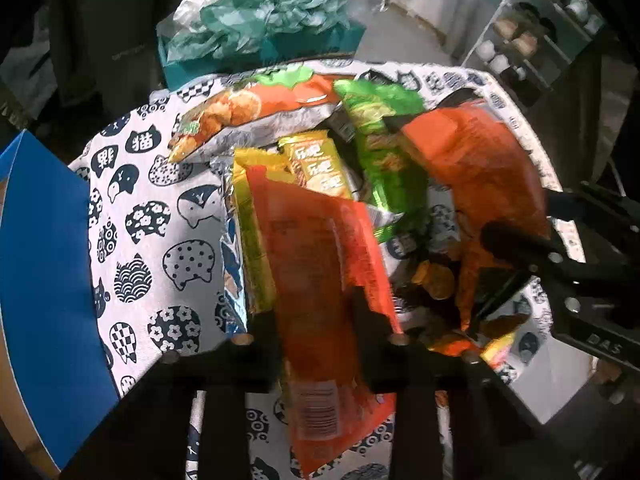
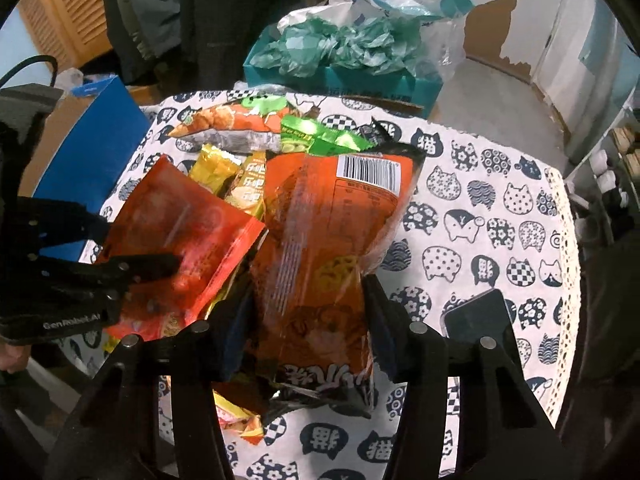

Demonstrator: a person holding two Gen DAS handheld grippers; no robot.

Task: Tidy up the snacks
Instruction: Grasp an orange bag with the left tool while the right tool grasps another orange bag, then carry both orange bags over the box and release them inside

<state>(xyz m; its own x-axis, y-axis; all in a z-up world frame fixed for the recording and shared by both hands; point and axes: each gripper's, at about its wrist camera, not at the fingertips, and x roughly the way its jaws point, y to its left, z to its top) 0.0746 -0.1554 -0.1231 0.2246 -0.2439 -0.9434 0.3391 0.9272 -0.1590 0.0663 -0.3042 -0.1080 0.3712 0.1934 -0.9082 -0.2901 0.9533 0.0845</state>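
Left wrist view: motion blur smears the red pouch (image 1: pixel 320 280), and its lower end is cut off by the frame edge. The left gripper (image 1: pixel 316 320) is closed on this pouch, a finger on each long edge. The pouch's long axis runs away from the camera, over the cat-print cloth (image 1: pixel 160 216). The right gripper (image 1: pixel 516 256) enters from the right, holding the orange bag (image 1: pixel 480 184); its print is unreadable.

Right wrist view: the right gripper (image 2: pixel 308 312) clamps the orange bag (image 2: pixel 324 248) at mid-length, barcode end pointing away, over the snack pile (image 2: pixel 240 144). The left gripper (image 2: pixel 132 264) grips the red pouch (image 2: pixel 180 232). A phone (image 2: pixel 476 316) is partly hidden behind a finger.
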